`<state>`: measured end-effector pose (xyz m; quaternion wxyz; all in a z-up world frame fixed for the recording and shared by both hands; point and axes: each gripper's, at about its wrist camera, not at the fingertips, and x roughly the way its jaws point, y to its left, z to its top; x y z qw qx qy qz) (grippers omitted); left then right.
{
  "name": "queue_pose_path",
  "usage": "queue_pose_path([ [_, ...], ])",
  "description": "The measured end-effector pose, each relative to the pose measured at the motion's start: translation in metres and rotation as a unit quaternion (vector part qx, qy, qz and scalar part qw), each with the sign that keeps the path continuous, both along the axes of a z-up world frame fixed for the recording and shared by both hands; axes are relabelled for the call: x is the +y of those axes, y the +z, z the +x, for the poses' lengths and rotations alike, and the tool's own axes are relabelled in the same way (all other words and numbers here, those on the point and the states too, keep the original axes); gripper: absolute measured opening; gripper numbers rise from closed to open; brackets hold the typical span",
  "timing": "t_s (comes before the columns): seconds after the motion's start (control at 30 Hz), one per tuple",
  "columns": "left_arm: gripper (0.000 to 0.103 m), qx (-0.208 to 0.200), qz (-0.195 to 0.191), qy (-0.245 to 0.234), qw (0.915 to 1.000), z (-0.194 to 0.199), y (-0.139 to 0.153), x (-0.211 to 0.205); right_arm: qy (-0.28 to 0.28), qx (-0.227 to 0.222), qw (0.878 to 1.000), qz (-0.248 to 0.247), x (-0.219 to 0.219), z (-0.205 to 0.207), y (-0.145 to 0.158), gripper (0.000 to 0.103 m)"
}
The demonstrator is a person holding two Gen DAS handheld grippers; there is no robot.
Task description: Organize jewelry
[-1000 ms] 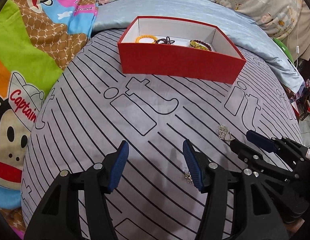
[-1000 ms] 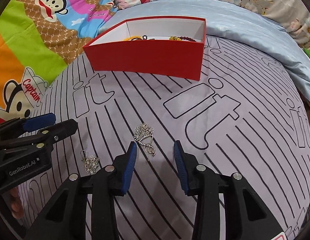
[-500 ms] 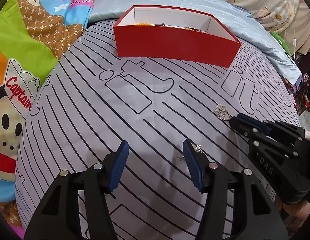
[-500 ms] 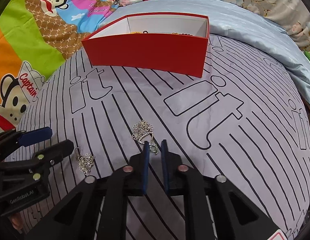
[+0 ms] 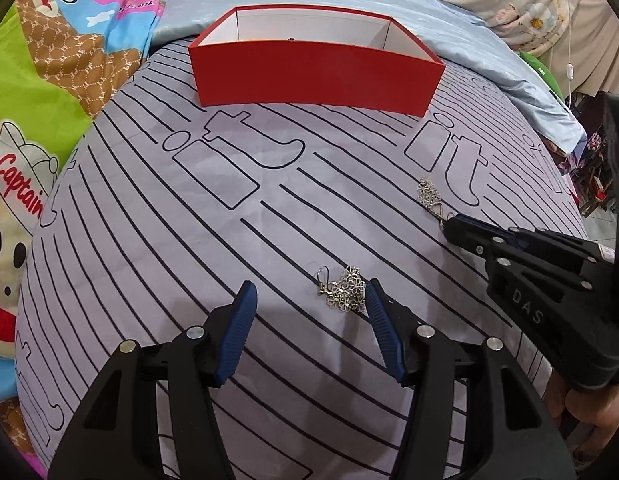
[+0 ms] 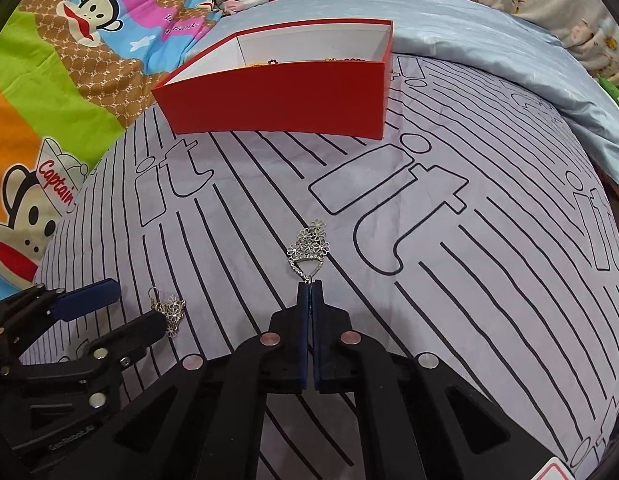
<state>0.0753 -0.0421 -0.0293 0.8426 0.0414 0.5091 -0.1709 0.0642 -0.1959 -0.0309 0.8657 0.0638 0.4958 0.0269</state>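
Note:
Two silver flower earrings lie on the grey striped bedsheet. My right gripper [image 6: 310, 285] is shut on the hook end of one silver earring [image 6: 310, 247], which also shows in the left wrist view [image 5: 429, 195]. My left gripper [image 5: 309, 300] is open, low over the sheet, with the other silver earring [image 5: 345, 289] between its fingers, next to the right pad [image 5: 379, 324]; this earring also shows in the right wrist view [image 6: 171, 309]. A red box [image 5: 313, 70] with a white inside stands at the far side and holds several pieces of jewelry [image 6: 301, 62].
A colourful cartoon monkey blanket [image 5: 37, 92] lies at the left. A light blue pillow [image 6: 489, 52] lies behind and right of the box. The bed's edge drops off at the far right [image 5: 585, 208].
My right gripper has shut on the earring's hook. My left gripper has moved forward and to the right, so the second earring now lies between its open fingers.

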Motion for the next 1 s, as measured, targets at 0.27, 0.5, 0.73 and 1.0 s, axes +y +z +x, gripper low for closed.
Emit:
queue_pose_path([
  [0.27, 0.038, 0.005, -0.011, 0.008, 0.9999, 0.008, -0.004, 0.003, 0.004, 0.002, 1.0, 0.002, 0.004, -0.004, -0.001, 0.001],
  [0.5, 0.017, 0.011, -0.03, 0.004, 0.9995, 0.011, -0.005, 0.004, 0.005, 0.002, 1.0, 0.004, 0.005, -0.003, -0.001, 0.001],
  [0.73, 0.014, 0.019, -0.049, 0.005, 0.9986, 0.012, -0.004, 0.008, 0.004, 0.003, 1.0, 0.007, 0.005, -0.003, 0.0, 0.001],
  [1.0, 0.013, 0.012, -0.05, 0.007, 0.9987, 0.012, 0.004, 0.01, 0.004, -0.007, 1.0, 0.016, 0.004, -0.005, 0.011, 0.001],
])
